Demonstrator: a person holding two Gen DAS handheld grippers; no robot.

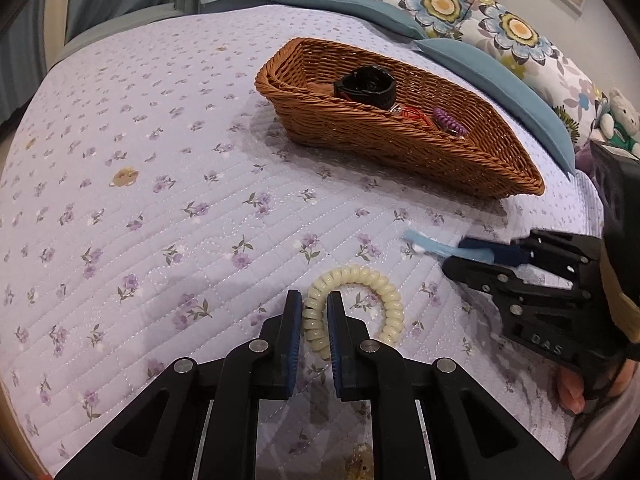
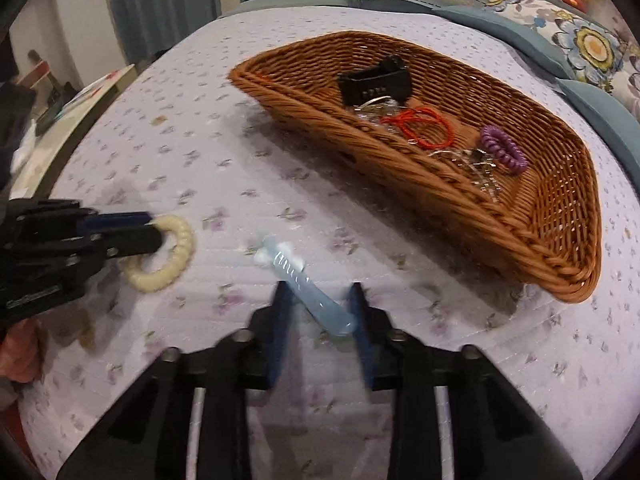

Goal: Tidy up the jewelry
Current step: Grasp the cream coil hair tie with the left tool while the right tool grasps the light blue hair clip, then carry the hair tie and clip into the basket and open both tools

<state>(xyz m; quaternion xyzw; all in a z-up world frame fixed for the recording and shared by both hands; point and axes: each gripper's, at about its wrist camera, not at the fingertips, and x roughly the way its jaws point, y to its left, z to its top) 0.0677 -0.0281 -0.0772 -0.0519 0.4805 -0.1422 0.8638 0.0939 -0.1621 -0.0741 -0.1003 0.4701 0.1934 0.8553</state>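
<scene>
- Two claws work low over a bed covered by a lilac quilt (image 1: pixel 168 184) printed with small flowers.
- Left claw (image 1: pixel 314 300): its blue-padded fingers (image 1: pixel 294 320) straddle one side of a cream spiral hair tie (image 1: pixel 362 280) that lies flat on the quilt. One finger sits outside the ring, the other inside it, and both press close to the coil; whether they truly pinch it I cannot tell.
- Right claw (image 2: pixel 318 292): spread apart, with a pale blue hair clip (image 2: pixel 308 288) lying slantwise on the quilt between the two fingers. The clip's near end is right at the inner face of the right-hand finger, and its white-tipped far end points away past the fingertips. The view is blurred.
- A brown wicker basket (image 1: pixel 400 148) sits farther up the bed, well apart from both claws. Inside it are a black watch (image 1: pixel 364 86), a red cord bracelet (image 2: pixel 424 128), a purple spiral hair tie (image 2: pixel 502 150) and some silvery chain (image 2: pixel 476 168) too tangled to make out.
- Raised letters "DAS" show on the side of the right claw's black body, seen from the left wrist view.
- Flowered pillows (image 1: pixel 452 4) lie beyond the basket.
</scene>
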